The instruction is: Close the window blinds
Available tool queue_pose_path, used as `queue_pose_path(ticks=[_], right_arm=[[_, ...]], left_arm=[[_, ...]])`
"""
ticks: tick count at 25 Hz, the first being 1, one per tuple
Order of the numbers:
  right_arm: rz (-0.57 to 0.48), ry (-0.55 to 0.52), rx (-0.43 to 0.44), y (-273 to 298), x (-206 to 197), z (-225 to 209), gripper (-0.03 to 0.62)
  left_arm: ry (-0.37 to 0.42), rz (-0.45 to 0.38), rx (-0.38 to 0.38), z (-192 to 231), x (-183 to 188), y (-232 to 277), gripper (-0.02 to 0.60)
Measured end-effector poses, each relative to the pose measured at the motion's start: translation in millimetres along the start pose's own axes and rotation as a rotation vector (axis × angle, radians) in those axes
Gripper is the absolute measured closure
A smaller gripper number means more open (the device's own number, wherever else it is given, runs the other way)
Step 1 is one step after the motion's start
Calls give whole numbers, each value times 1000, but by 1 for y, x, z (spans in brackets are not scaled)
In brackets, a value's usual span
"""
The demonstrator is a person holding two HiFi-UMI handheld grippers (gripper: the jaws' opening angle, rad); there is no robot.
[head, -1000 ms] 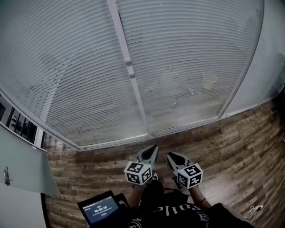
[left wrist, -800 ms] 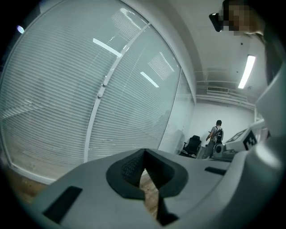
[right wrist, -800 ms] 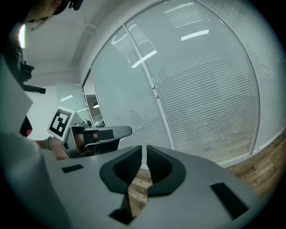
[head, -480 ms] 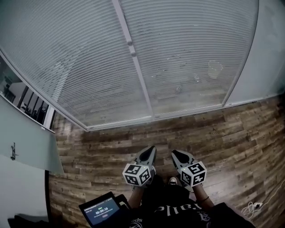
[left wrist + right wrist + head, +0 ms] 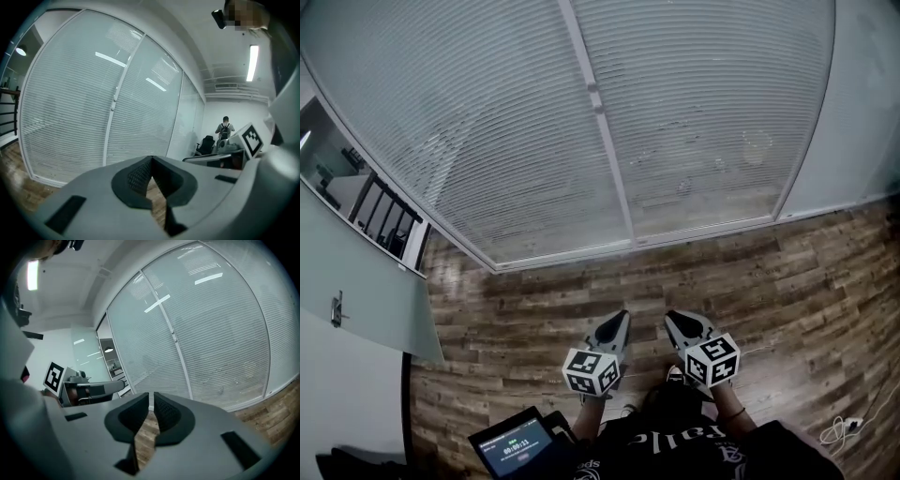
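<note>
The left tongs (image 5: 622,317) and right tongs (image 5: 669,317) were pale grey, pointed shells lined with black ribbed pads (image 5: 138,177). Behind each sat a white cube (image 5: 592,370) printed with black square markers. Further behind them the person wore a black top (image 5: 675,446) with white lettering, and a dark band (image 5: 737,411) circled the wrist behind the right tongs.

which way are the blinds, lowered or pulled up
Lowered: the blinds hang all the way down to the bottom frame.
</note>
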State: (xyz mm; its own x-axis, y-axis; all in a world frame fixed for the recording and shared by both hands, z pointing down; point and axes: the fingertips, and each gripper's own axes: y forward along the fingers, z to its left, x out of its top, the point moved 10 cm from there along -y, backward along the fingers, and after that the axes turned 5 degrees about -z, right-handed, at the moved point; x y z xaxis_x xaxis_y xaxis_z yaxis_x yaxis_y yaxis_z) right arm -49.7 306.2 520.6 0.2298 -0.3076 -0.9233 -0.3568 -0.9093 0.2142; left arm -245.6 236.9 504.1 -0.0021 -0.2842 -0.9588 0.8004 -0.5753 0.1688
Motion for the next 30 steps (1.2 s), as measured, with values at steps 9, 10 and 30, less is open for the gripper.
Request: queue_pose_path(ticks=[9, 10, 30], right_arm=[[3, 52, -14, -26, -59, 123, 549], [12, 52, -13, -30, -66, 135, 549], [3, 21, -33, -60, -89, 204, 549]], left_arm=[[14, 6, -4, 8, -25, -135, 577], [7, 7, -7, 9, -28, -146, 577], [-24, -10, -87, -3, -42, -205, 577]])
